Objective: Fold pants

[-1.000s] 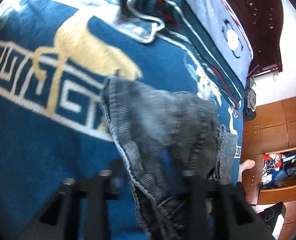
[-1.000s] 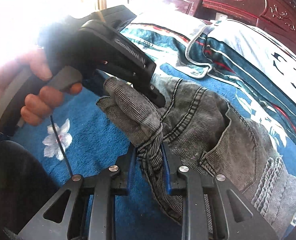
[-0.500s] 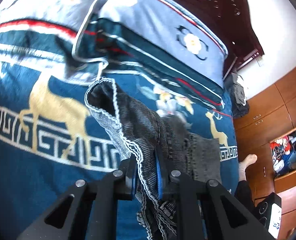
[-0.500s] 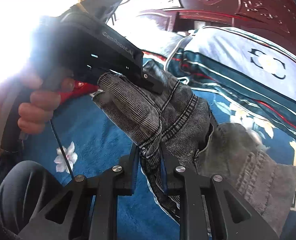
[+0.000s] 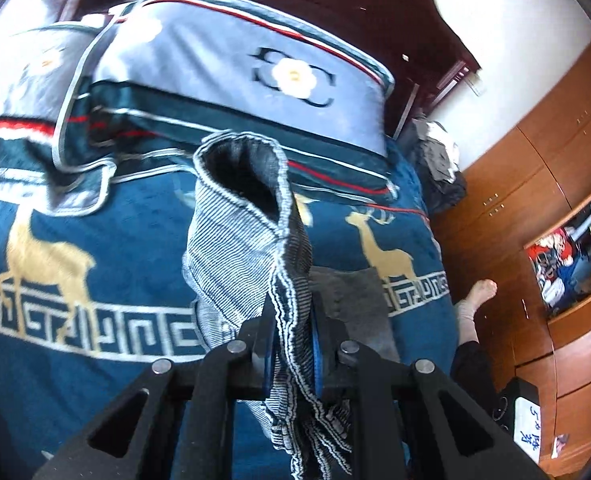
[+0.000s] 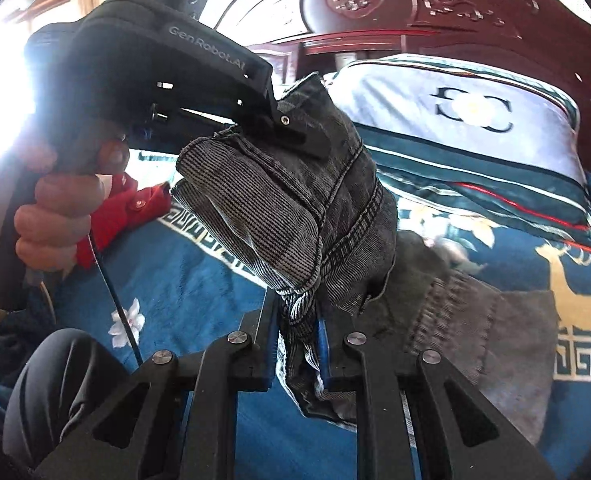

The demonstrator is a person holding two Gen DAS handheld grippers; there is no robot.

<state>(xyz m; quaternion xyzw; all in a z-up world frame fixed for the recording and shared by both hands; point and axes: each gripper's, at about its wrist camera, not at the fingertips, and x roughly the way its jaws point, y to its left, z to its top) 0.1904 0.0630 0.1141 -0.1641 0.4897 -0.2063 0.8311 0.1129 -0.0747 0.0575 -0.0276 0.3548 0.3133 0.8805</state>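
Pants (image 5: pixel 251 236) of grey ribbed denim are held lifted above the bed (image 5: pixel 95 232), pinched at two spots along their edge. The left gripper (image 5: pixel 293 332) is pressed together on a bunched fold of the fabric, its jaws having just been closing with the cloth between them; an open cuff or hem is seen standing up beyond its fingers. The right gripper (image 6: pixel 297 332) is likewise clamped on a gathered seam of the pants (image 6: pixel 295 208), its jaws also just closed down on the cloth. In the right wrist view the left gripper (image 6: pixel 295 128) is seen from outside, its tip buried in the raised fabric, and its handle is gripped by a hand (image 6: pixel 59 216). The lower part of the garment is draped down onto the blue deer-patterned blanket (image 6: pixel 199 300). A pillow (image 5: pixel 231 80) is lying at the head of the bed, in front of a dark carved headboard (image 6: pixel 415 4). A wooden wardrobe (image 5: pixel 535 184) is visible beside the bed, and a bare foot (image 5: pixel 475 296) near it.
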